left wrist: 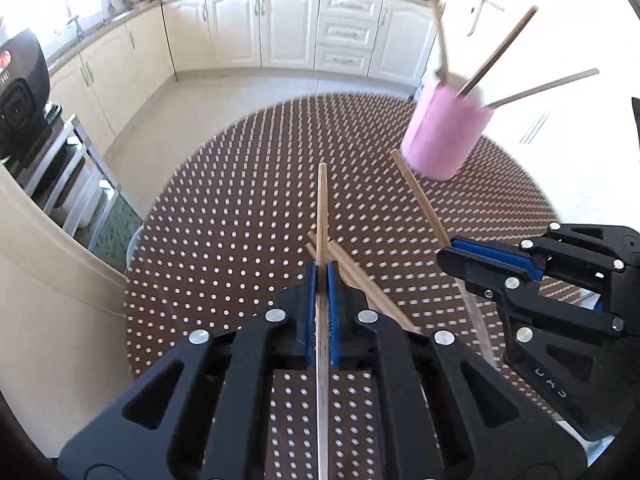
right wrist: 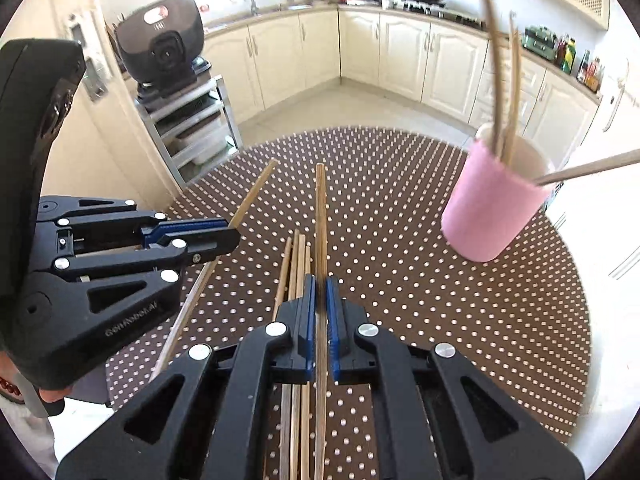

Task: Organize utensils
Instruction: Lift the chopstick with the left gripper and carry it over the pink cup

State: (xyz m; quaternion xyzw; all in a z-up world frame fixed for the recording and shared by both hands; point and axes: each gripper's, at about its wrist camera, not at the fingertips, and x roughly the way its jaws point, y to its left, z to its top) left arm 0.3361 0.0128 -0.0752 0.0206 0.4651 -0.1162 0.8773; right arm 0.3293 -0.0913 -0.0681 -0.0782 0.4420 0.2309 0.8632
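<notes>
Chopstick (left wrist: 322,216) in left claw (left wrist: 322,276)

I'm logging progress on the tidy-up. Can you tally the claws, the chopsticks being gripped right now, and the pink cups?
Claws: 2, left claw and right claw
Gripped chopsticks: 2, left chopstick and right chopstick
Pink cup: 1
Total: 5
The loose chopsticks overlap, so they are not counted.
</notes>
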